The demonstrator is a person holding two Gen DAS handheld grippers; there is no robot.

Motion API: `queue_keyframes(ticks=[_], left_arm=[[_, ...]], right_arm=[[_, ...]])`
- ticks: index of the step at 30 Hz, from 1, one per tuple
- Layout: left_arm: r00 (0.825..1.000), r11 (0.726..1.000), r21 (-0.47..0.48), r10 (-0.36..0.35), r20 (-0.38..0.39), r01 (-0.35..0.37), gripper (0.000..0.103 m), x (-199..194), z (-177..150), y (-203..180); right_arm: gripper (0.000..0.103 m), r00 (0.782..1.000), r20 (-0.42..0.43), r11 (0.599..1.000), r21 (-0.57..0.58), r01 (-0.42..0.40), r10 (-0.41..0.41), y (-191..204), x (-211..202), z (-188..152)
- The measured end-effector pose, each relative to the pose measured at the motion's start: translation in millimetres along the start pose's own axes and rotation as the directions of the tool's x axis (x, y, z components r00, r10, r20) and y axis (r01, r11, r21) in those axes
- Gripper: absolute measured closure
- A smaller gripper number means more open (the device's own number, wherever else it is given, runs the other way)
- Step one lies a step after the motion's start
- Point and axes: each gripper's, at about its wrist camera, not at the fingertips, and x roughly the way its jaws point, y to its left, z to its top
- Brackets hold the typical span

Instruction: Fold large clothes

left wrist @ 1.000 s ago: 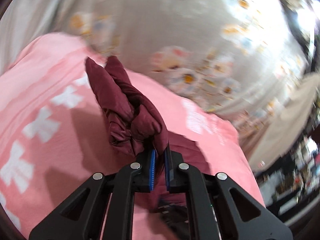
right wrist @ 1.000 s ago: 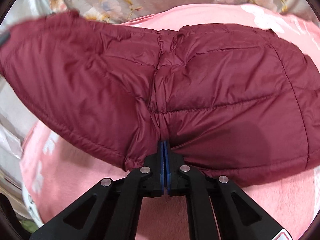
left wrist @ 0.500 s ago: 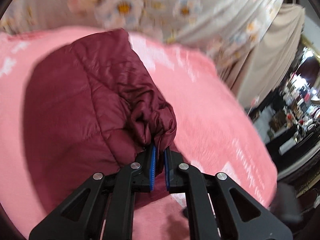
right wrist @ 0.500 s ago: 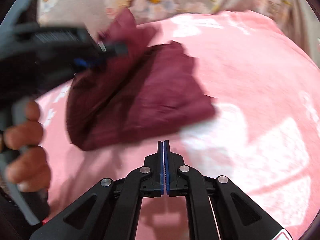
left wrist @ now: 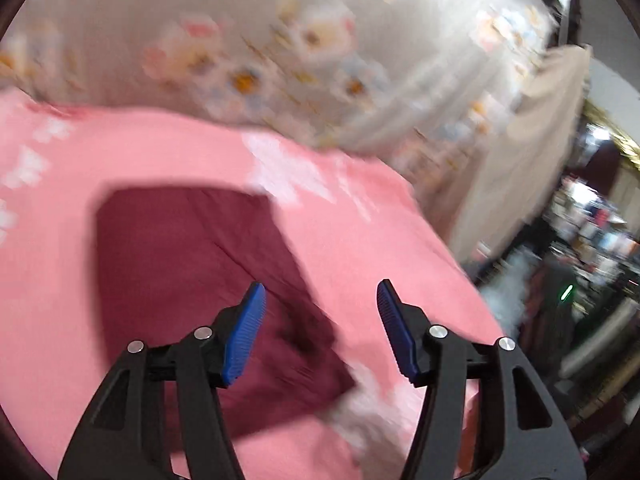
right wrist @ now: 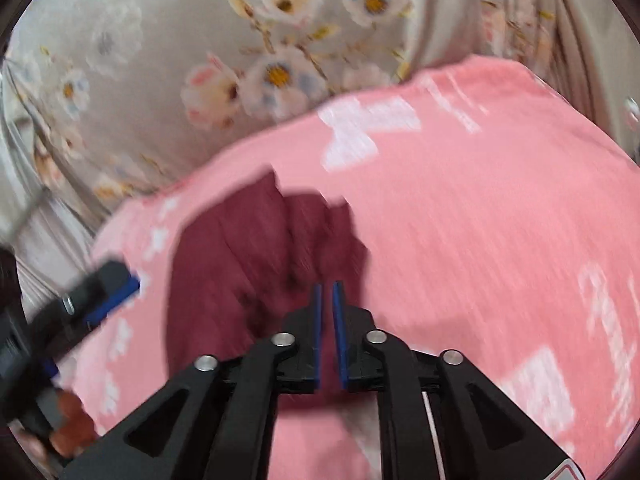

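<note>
A maroon quilted jacket (left wrist: 192, 280) lies folded on the pink blanket (left wrist: 360, 240). My left gripper (left wrist: 320, 328) is open and empty above the jacket's right edge. In the right wrist view the jacket (right wrist: 248, 264) lies in a dark heap on the blanket (right wrist: 480, 220). My right gripper (right wrist: 327, 320) hangs over its near edge with the blue pads a narrow gap apart and nothing between them. The left gripper (right wrist: 100, 296) shows blurred at the left edge of that view, beside the jacket.
A grey floral curtain (right wrist: 240, 60) hangs behind the bed. A beige drape (left wrist: 532, 160) and cluttered shelves (left wrist: 592, 248) are at the right in the left wrist view. The blanket has white bow prints (right wrist: 360, 128).
My left gripper has opened and let go of the jacket, which now lies flat on the blanket. My right gripper's pads have parted slightly. Both views are blurred by motion.
</note>
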Motion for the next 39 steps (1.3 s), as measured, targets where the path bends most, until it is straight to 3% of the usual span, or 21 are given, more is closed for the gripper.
queue_keyframes(ticks=[1,2,6,9,12,15,16,17,19,22,25,28,32,39], left_arm=[[0.998,0.998,-0.012,0.059,0.016,-0.058,0.047,-1.7,10.5,11.9],[0.994,0.994,-0.031,0.103,0.023,-0.102,0.047,-4.5,16.7,25.8],[0.969,0.961,-0.133,0.246,0.005,-0.243,0.047,4.9,52.4,82.2],[0.951,0.939,-0.15,0.309,-0.019,-0.309,0.047,20.3,75.1,116.5],[0.931,0.92,-0.144,0.361,-0.053,-0.365,0.047,44.5,90.2,139.5],[0.922,0.907,-0.173,0.372,-0.105,-0.385,0.047,71.4,93.5,161.2],[0.924,0.906,-0.189,0.36,-0.131,-0.38,0.047,82.4,92.0,168.3],[0.923,0.903,-0.202,0.354,-0.148,-0.379,0.047,85.9,85.8,171.9],[0.927,0.9,-0.24,0.329,-0.177,-0.365,0.047,96.4,74.9,179.4],[0.942,0.912,-0.251,0.285,-0.178,-0.324,0.047,104.5,65.5,175.9],[0.945,0.925,-0.225,0.269,-0.187,-0.307,0.047,120.4,61.3,163.1],[0.943,0.929,-0.214,0.257,-0.212,-0.301,0.047,142.6,55.5,150.4],[0.923,0.921,-0.158,0.319,-0.216,-0.356,0.046,163.8,46.5,139.3],[0.899,0.906,-0.08,0.396,-0.188,-0.416,0.034,183.8,31.3,133.2]], right_arm=[[0.053,0.999,0.006,0.999,0.007,-0.039,0.039,9.6,8.3,18.5],[0.042,0.998,0.011,0.998,0.012,-0.055,0.055,18.3,15.3,30.3],[0.042,0.998,-0.006,0.998,0.014,-0.067,0.067,53.7,62.2,77.7],[0.042,0.997,-0.058,0.997,0.059,-0.044,0.048,65.6,106.6,95.0],[0.042,0.993,-0.118,0.997,0.082,0.007,0.003,73.6,144.3,96.7],[0.042,0.982,-0.18,0.995,0.06,0.074,-0.062,71.3,180.3,89.9],[0.057,0.976,-0.205,0.995,0.047,0.088,-0.077,69.0,192.9,85.9],[0.101,0.971,-0.225,0.996,0.032,0.085,-0.076,67.2,201.1,81.6],[0.101,0.975,-0.214,0.997,0.032,0.065,-0.057,61.4,201.2,71.9],[0.101,0.993,-0.065,0.994,0.042,0.102,-0.1,49.3,165.4,66.4],[0.101,0.99,-0.003,0.986,0.09,0.143,-0.143,26.9,146.9,57.7],[0.101,0.985,-0.03,0.98,0.095,0.173,-0.171,9.1,154.8,52.0],[0.101,0.982,-0.061,0.98,0.085,0.183,-0.178,-5.0,168.7,50.0],[0.102,0.984,-0.103,0.984,0.084,0.155,-0.146,-21.1,191.1,37.4]])
